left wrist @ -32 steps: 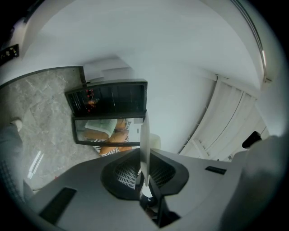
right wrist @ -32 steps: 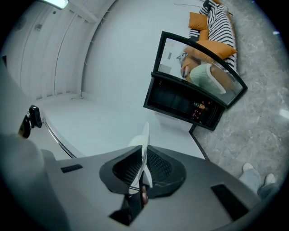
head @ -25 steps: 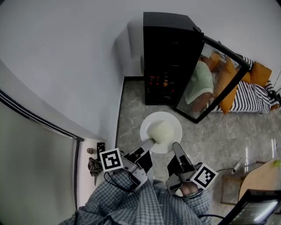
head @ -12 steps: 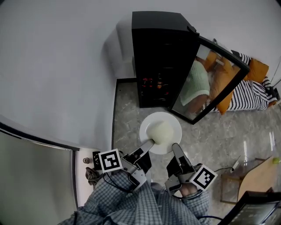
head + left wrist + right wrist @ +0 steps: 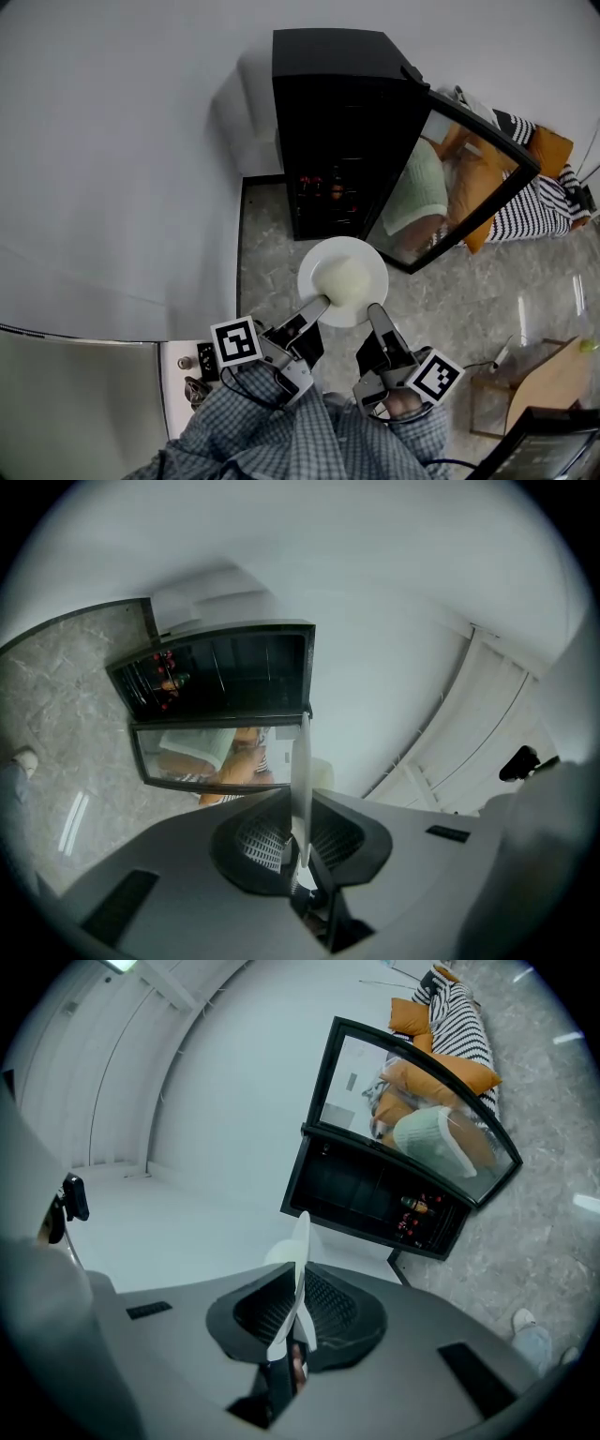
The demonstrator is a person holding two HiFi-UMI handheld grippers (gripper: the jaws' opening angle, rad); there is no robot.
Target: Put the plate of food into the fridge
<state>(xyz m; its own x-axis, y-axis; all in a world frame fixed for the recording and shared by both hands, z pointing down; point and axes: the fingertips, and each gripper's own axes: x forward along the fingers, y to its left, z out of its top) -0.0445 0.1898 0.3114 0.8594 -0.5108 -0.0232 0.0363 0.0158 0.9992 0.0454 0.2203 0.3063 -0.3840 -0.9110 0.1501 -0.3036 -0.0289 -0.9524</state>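
Stone floor (image 5: 272,246), open fridge (image 5: 328,122), plate (image 5: 322,253) of perhaps dough (image 5: 343,279), near rim clamped by left gripper (image 5: 317,307) and right gripper (image 5: 378,314)

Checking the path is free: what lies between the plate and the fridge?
Nothing: only bare floor between plate and open fridge, shown in the head view.

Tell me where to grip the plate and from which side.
Grip the plate by its thin bare near rim, edge-on, as the left gripper and right gripper do: it lies level and food fills the middle.
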